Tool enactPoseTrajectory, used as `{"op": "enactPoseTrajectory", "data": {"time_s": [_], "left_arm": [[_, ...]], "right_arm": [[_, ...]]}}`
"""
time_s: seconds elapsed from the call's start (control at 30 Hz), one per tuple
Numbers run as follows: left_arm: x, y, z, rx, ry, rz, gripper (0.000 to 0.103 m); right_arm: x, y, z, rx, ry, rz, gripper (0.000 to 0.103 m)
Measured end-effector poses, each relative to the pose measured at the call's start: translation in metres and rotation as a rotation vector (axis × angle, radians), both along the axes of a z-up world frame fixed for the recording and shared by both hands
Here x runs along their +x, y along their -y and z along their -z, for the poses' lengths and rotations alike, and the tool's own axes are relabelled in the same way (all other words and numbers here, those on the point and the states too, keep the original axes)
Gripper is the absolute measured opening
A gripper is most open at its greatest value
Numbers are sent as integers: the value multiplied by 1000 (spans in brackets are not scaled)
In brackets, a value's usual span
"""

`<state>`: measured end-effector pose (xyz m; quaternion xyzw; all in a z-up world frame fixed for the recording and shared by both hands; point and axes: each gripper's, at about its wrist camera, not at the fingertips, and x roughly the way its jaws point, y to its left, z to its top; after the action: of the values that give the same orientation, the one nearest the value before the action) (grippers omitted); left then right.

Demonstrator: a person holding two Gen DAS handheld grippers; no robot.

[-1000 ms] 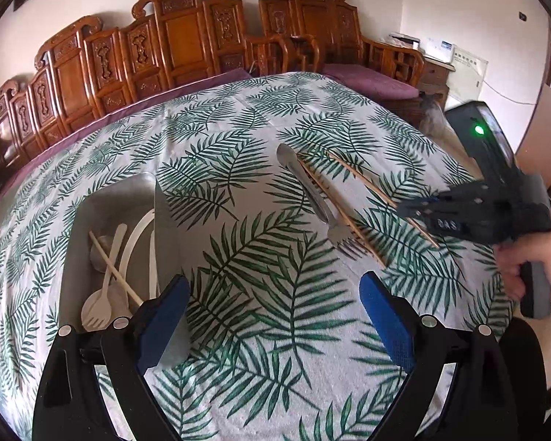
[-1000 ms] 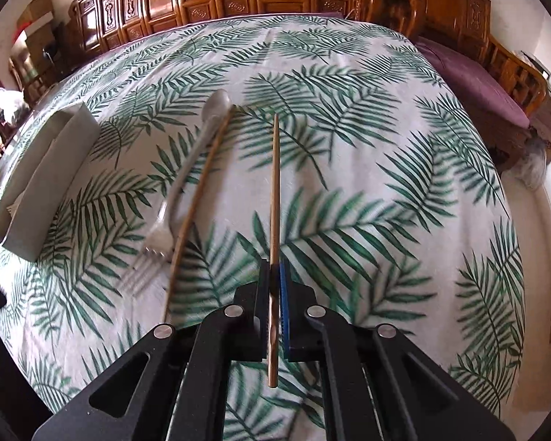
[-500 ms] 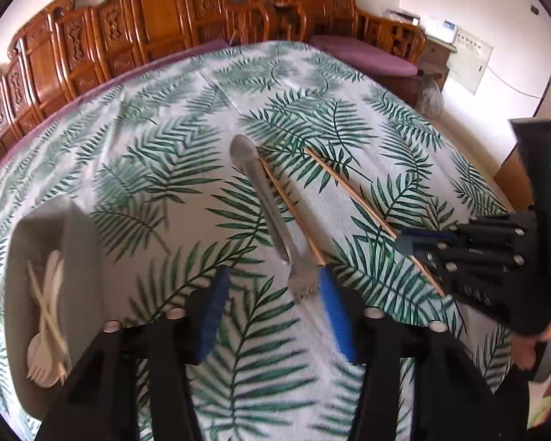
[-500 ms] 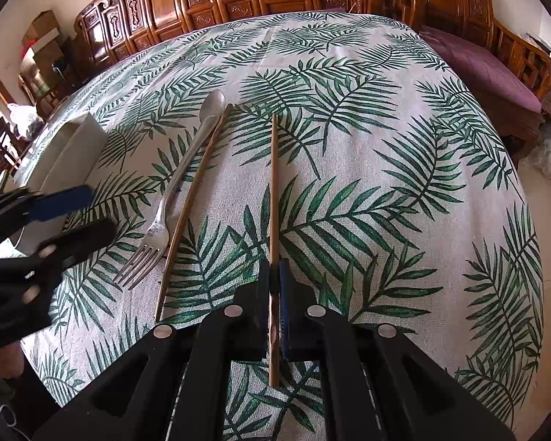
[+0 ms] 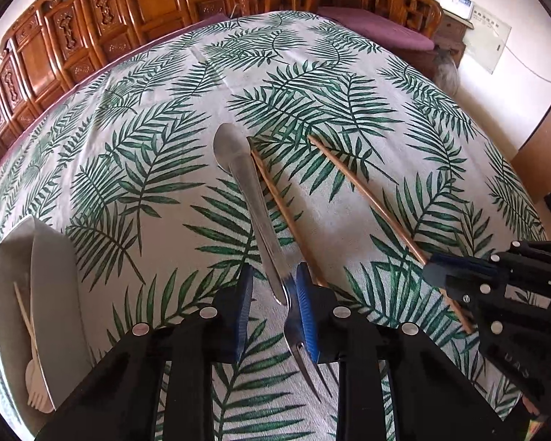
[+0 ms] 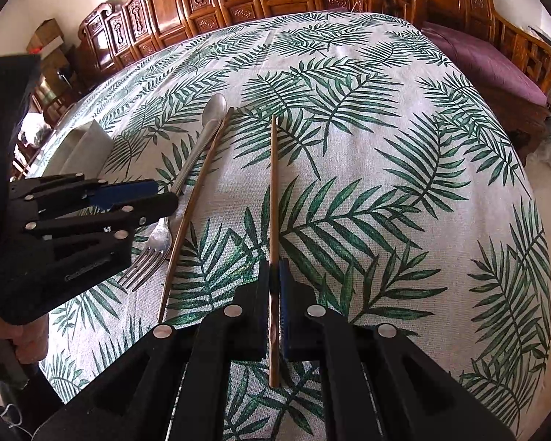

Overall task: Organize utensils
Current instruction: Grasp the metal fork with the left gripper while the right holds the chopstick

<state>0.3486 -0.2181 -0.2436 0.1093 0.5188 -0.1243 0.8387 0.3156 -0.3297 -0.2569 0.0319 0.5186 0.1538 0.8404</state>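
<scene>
Left gripper [image 5: 272,301]: my jaws part-spread astride fork [image 5: 275,268] | right gripper [image 6: 273,294]: pinching chopstick [image 6: 273,183] | risk: closing snags second chopstick [image 5: 283,209] just right.

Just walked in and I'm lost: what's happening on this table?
A person is sorting utensils with two handheld grippers. The right gripper is shut on a chopstick. The left gripper is open around the metal fork, not gripping it yet. A second chopstick lies beside the fork, and a white tray holds other utensils.

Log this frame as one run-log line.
left tongs: open, straddling silver metal fork | right tongs: shut on brown wooden chopstick | second chopstick: beside fork | grey tray: holds pale utensils
</scene>
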Motion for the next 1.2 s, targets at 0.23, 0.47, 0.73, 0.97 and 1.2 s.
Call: {"op": "enactPoseTrajectory", "data": {"time_s": [0.23,0.47,0.73,0.97,1.2], "left_arm": [[2,10,5,65,6,19,23],[0,7,3,76,13,22,8],[-7,-7,-5,68,39,18,6],[-18,-15,-18,53,73,19,6],[-30,-32,-39,11,108,12,6]], "right_arm": [[1,-1,0,-6,1,-1,6],[2,-1,1,-9,2,-3,6],[2,-2,0,-10,2,-3,6],[2,-6,0,-43,13,3,6],[3,1,-5,-72,35,51,6]]}}
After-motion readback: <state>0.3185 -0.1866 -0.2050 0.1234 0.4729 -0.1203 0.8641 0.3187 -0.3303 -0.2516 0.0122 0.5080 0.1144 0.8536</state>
